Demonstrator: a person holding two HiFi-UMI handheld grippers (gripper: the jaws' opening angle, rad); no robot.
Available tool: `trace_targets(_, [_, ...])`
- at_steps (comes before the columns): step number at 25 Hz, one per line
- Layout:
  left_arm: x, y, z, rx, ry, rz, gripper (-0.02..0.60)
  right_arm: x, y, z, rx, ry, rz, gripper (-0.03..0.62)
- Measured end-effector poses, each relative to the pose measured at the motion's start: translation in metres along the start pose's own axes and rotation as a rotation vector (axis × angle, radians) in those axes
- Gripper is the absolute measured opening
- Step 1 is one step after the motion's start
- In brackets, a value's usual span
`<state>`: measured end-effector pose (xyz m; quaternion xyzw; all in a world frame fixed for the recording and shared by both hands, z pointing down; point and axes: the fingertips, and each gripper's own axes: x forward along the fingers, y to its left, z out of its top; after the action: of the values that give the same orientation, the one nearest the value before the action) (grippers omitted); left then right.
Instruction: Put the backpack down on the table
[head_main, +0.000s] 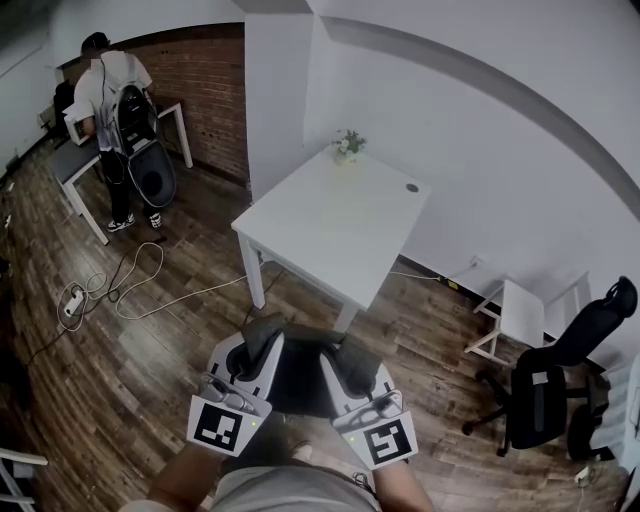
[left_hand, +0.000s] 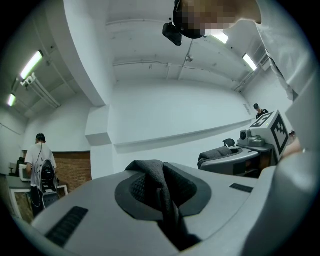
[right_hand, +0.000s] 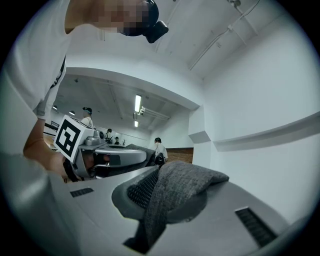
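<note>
Here left gripper (left_hand: 161, 186) and right gripper (right_hand: 162, 192) clamp backpack (head_main: 300, 378) over wood floor (head_main: 140, 350), table (head_main: 330, 225) ahead

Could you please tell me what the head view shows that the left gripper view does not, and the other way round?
Only the head view shows the white table, the small plant on it, the black office chair and the cables on the wooden floor. Only the left gripper view shows the ceiling lights and, close up, the left gripper shut on a fold of the backpack. Both show the right gripper, also holding the backpack, and the person by the brick wall.
</note>
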<state>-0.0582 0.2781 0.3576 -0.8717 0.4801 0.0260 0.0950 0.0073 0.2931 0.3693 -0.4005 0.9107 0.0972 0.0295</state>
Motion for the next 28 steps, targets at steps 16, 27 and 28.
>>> trace_targets(16, [0.134, 0.077, -0.018, -0.031, -0.009, -0.116, 0.046, 0.104, -0.099, -0.019, 0.006, 0.016, -0.077, 0.057])
trace_targets(27, [0.232, 0.144, -0.001, -0.013, -0.035, -0.189, 0.046, 0.192, -0.177, -0.002, -0.037, -0.003, -0.144, 0.057])
trace_targets(28, [0.239, 0.152, 0.0, -0.01, -0.037, -0.197, 0.046, 0.201, -0.182, -0.001, -0.043, -0.002, -0.15, 0.057])
